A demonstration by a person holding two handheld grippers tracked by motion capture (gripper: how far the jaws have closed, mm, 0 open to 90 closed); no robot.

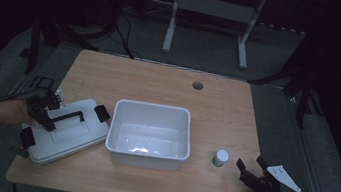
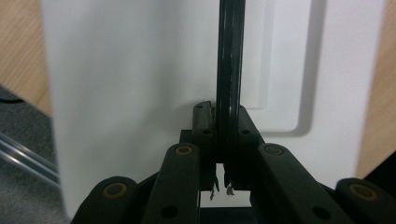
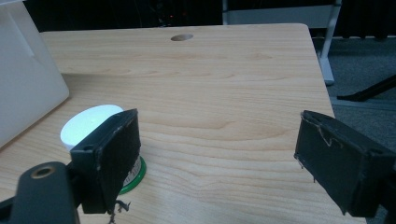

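The left gripper (image 1: pixel 44 108) pinches the black handle (image 2: pixel 229 70) of the white lid (image 1: pixel 65 131). The lid lies flat on the table (image 1: pixel 218 102) right under that gripper, touching the white tub (image 1: pixel 149 134) beside it. The right gripper (image 3: pixel 215 158) rests with its jaws spread wide. A small white-capped jar (image 3: pixel 95 128) stands just past its left jaw.

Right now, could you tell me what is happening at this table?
A person is working with two handheld grippers. The left gripper is shut on the black handle of a white box lid, which lies at the table's left edge beside an open, empty white bin. The right gripper is open, next to a small white-capped jar standing on the table.
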